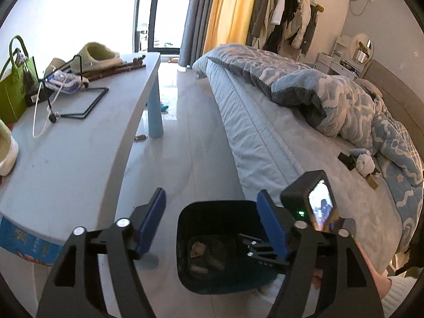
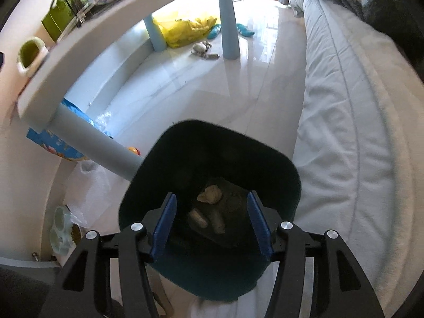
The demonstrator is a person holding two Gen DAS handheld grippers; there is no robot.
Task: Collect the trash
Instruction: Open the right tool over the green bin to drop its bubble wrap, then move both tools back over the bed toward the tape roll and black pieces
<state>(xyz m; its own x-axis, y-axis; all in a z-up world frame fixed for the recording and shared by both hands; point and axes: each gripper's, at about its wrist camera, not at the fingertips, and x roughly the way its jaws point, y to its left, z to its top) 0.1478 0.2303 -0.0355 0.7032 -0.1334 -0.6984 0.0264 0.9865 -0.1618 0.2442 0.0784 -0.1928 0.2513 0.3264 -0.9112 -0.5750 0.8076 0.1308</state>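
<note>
Hovering over dark bin (image 2: 212,159) w/ mouth facing up, crumpled trash (image 2: 209,194) lying inside, right gripper (image 2: 210,221) gaping wide & empty, left gripper (image 1: 212,225) likewise spread wide, nothing btwn fingers.

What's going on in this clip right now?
A person is collecting trash with two handheld grippers. The right gripper hangs open over a dark bin standing on the floor between the bed and the table; several crumpled scraps lie in the bin's bottom. The left gripper is open and empty too. More litter remains on the floor under the table.
</note>
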